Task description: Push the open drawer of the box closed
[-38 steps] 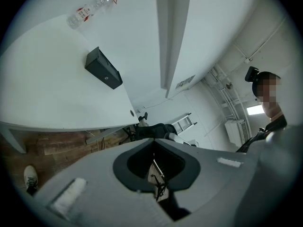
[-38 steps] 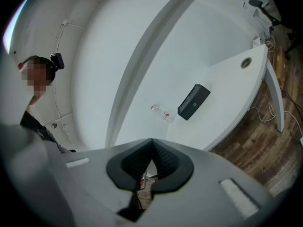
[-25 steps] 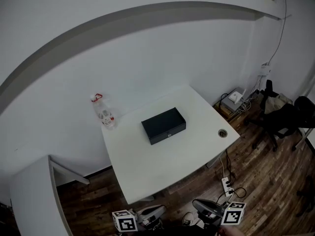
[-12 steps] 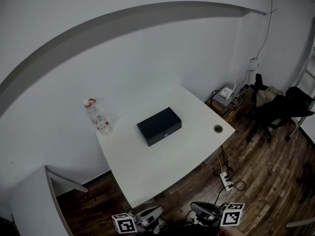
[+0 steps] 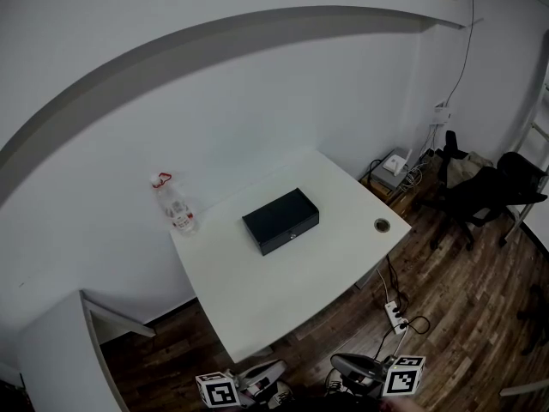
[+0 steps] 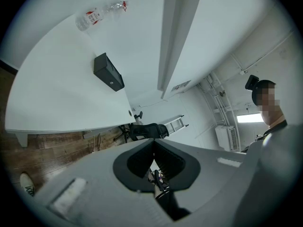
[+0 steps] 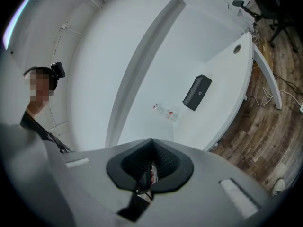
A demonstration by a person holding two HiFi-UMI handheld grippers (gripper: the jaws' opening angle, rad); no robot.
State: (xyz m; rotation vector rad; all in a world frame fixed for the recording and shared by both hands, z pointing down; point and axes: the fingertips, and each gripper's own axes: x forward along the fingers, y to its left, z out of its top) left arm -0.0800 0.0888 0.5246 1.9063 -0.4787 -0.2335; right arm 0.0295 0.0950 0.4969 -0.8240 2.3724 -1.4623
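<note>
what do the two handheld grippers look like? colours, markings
Identical pair. The left gripper and right gripper have light grey moulded bodies with black ribbed pads inside the jaws. Each carries a white cube with black square markers: left cube, right cube.

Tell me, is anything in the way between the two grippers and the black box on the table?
Nothing visible is. The left gripper and right gripper, both shut and empty, hang off the table's near edge. The table is bare from there to the box. The bottle stands aside at a far corner.
</note>
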